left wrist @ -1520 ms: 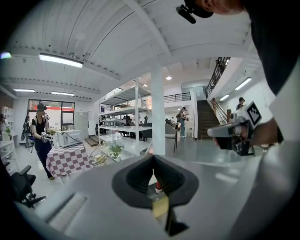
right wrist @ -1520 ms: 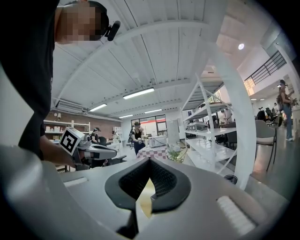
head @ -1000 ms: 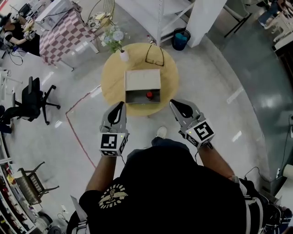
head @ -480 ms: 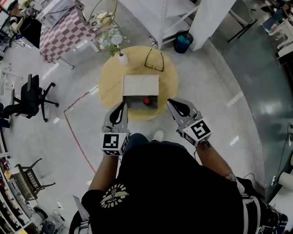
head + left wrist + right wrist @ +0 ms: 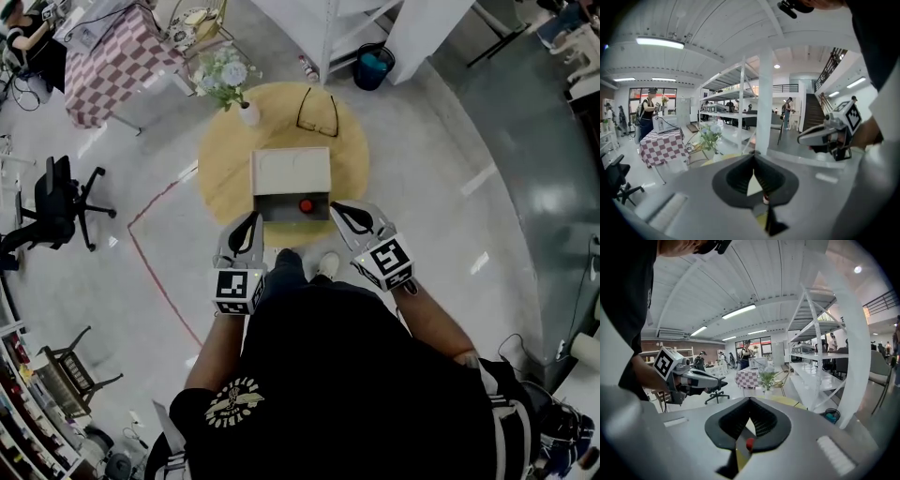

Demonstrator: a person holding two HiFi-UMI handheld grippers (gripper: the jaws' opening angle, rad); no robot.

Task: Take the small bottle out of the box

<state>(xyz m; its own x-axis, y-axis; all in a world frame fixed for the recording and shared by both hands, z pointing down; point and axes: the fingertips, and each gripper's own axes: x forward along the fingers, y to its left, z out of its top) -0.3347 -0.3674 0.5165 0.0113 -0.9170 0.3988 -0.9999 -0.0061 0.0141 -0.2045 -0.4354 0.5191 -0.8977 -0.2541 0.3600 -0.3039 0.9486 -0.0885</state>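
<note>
Left gripper [image 5: 250,217] and right gripper [image 5: 336,207] both have fingers closed, empty.

Right claw [image 5: 750,400], jaws together, red-capped bottle [image 5: 749,443] beyond

Bright, even light comes from ceiling strips [image 5: 660,42], with glare on the glossy floor [image 5: 553,202], fisheye bending and dark corners.

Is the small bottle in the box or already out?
In. The bottle, seen by its red top, sits inside the open side of the box in the head view.
</note>
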